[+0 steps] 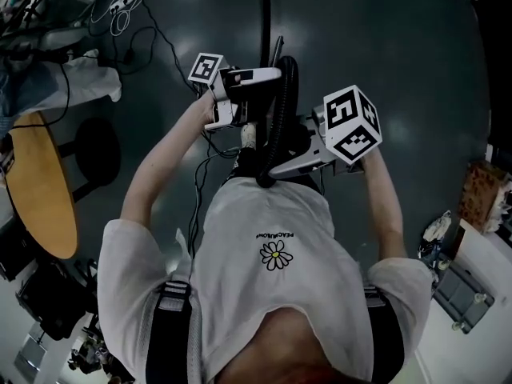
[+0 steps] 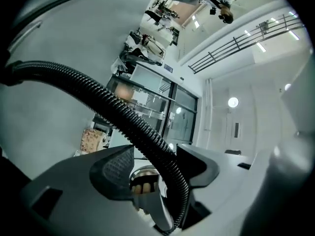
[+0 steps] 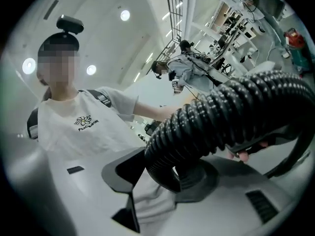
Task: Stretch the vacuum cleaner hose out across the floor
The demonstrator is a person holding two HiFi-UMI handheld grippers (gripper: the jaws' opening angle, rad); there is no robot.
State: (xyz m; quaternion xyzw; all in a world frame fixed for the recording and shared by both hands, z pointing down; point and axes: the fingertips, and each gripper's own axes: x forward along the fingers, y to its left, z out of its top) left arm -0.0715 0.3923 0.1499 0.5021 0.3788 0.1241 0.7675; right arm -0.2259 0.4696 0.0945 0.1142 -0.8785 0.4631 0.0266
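Observation:
The black ribbed vacuum hose (image 1: 282, 110) loops in front of the person, between both grippers. In the left gripper view the hose (image 2: 123, 114) sweeps in from the upper left and drops between the jaws. My left gripper (image 2: 153, 155) stands open around it, with a gap showing on the left side. From overhead, the left gripper (image 1: 268, 75) points at the top of the loop. My right gripper (image 3: 172, 173) is shut on the thick hose (image 3: 226, 117), which fills the space between its jaws. The right gripper (image 1: 280, 169) sits at the loop's lower end.
A round wooden table (image 1: 36, 186) and a black stool (image 1: 96, 146) stand at the left. Loose cables (image 1: 132, 18) lie on the dark floor beyond. A patterned box (image 1: 484, 194) and clutter sit at the right edge. A thin black tube (image 1: 264, 14) runs away ahead.

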